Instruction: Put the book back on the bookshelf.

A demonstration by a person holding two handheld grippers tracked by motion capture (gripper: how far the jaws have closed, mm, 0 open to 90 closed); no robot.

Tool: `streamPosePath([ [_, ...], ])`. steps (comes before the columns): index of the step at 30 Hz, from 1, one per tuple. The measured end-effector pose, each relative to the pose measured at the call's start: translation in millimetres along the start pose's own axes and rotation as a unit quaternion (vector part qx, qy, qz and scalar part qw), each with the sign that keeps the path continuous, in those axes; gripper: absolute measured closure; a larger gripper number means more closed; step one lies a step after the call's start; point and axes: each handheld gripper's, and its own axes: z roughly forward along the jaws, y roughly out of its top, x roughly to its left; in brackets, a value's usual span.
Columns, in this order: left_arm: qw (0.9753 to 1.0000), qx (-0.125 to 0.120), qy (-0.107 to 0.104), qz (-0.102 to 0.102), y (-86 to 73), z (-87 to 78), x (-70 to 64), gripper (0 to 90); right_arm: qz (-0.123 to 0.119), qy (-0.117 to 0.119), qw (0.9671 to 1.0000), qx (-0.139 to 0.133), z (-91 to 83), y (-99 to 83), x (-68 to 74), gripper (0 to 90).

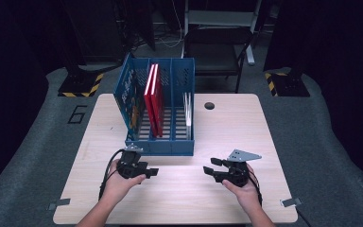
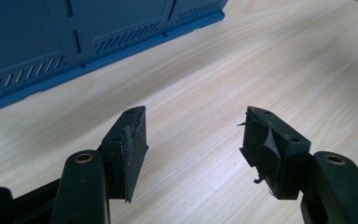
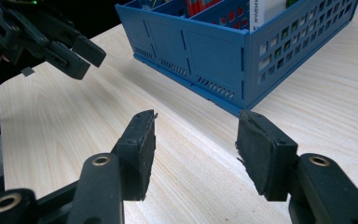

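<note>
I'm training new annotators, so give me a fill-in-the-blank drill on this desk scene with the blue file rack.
1. The two red books stand in the ____ compartment of the blue file rack.
2. The left gripper and the right gripper both have their jaws ____.
3. Both grippers are held over the bare wooden ____, on the person's side of the rack.
4. The rack has ____ compartments side by side.

Missing words: middle; open; table; three

I count one blue file rack (image 1: pixel 170 142) at twelve o'clock on my desk (image 1: pixel 227 137), holding two red books (image 1: pixel 153 97) and one white book (image 1: pixel 187 108).
</note>
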Motion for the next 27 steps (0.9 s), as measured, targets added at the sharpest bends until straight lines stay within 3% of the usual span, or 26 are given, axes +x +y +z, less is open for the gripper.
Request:
streamPosePath([
  [6, 1.0, 0.0, -0.004, 0.003, -11.7, 2.1, 6.3, 39.4, -0.001, 0.0, 1.0, 0.002, 0.5, -0.7, -0.7, 46.8],
  [7, 1.0, -0.007, 0.003, 0.001, -13.8, 2.8, 5.5, 39.4, -0.001, 0.0, 1.0, 0.003, 0.6, -0.8, -0.7, 46.9],
  [15, 0.9999, -0.008, 0.001, 0.008, -18.3, 5.7, 8.0, 38.7, -0.007, -0.002, 0.9999, 0.01, 3.4, -3.1, 0.9, 46.8],
  [17, 0.9998, -0.012, 0.009, 0.01, -19.3, 7.9, 8.4, 38.7, -0.009, -0.002, 0.9999, 0.014, 4.7, -3.7, 1.1, 46.8],
  [21, 0.9989, -0.007, 0.03, 0.035, -21.6, 11.2, 11.2, 38.7, -0.006, -0.003, 0.9997, 0.022, 7.1, -5.8, 1.8, 46.9],
  [27, 0.9972, 0.001, 0.056, 0.049, -26.6, 15.9, 15.4, 38.7, -0.011, -0.002, 0.9996, 0.025, 10.0, -6.6, 1.5, 46.6],
])
